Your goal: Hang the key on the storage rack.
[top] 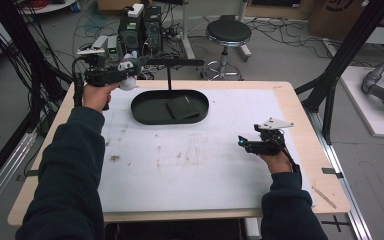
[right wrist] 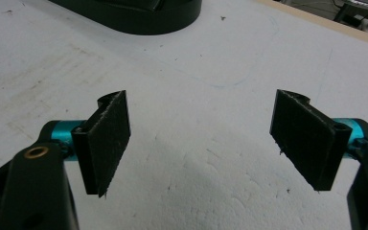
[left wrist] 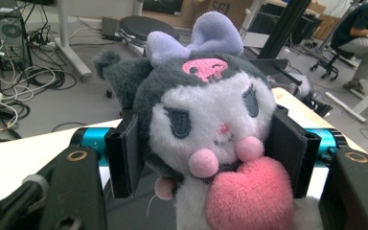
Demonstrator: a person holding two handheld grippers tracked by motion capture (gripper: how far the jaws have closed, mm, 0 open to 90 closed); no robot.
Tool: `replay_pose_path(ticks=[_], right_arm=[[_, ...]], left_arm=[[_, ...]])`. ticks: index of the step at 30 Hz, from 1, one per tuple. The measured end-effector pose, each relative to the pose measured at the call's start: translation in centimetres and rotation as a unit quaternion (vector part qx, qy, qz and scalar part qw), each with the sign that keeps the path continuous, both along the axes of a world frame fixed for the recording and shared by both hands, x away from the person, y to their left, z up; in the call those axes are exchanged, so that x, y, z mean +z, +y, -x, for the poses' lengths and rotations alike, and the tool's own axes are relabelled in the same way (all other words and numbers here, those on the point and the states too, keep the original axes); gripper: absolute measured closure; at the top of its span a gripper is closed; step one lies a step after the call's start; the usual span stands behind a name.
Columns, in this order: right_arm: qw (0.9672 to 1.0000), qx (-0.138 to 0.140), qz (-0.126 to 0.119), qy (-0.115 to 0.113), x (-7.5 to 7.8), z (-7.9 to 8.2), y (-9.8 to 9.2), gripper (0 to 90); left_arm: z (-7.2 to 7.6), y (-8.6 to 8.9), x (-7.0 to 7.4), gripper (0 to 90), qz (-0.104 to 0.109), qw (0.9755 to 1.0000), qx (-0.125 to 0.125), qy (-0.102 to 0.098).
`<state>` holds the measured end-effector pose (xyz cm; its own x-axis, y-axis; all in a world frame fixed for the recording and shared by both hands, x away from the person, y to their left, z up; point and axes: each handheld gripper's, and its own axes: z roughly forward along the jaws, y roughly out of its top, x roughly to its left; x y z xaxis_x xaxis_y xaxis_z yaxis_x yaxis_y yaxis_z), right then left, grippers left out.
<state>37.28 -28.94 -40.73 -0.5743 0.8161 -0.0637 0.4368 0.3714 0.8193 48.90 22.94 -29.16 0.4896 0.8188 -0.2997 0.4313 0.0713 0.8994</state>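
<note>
The left gripper (top: 130, 72) holds a plush toy (left wrist: 206, 129) clamped by the head, its two black pads pressing in on either cheek so that the soft pile bulges out around them; a grip across the head looks like the sensible choice, since that is the firmest and roundest part of a limp, stuffed thing. In the high view the toy (top: 128, 75) hangs above the table's far left corner, at about ten o'clock from the black oval tray (top: 150, 117), which I judge to be where it is headed. The toy is fleecy, with a dark grey hood, a white face, a lilac bow, a pink skull patch and a pink heart against its chest. The tray is smooth, shallow and matt, with a folded dark cloth (top: 182, 106) lying in it. The right gripper (top: 241, 142) waits low over the white, scuffed, foam-like mat (top: 190, 165) at about four o'clock from the tray, its felt-faced jaws wide apart with nothing between them, probably kept clear of the carrying hand.
</note>
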Motion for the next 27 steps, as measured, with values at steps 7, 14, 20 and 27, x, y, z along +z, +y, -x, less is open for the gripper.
replay_pose_path(ticks=[7, 14, 20, 27], right_arm=[[1.0000, 0.002, 0.004, 0.006, -0.2, -0.2, 0.1, 22.1], [1.0000, 0.003, 0.006, 0.007, -0.2, -0.2, 0.0, 22.1], [0.9998, 0.008, 0.009, 0.012, -0.3, -0.2, 0.2, 22.1], [0.9998, 0.010, 0.012, 0.015, -0.4, -0.2, 0.3, 22.1]], left_arm=[[-1.0, 0.2, -1.0, 37.3, 0.022, 0.9995, 0.020, 0.005], [-1.2, 0.5, -1.8, 37.2, -0.005, 0.9991, 0.040, 0.010], [-0.8, 0.6, -3.7, 37.2, -0.041, 0.9958, 0.080, 0.019], [-0.9, -0.4, -5.3, 37.1, -0.094, 0.9913, 0.086, 0.035]])
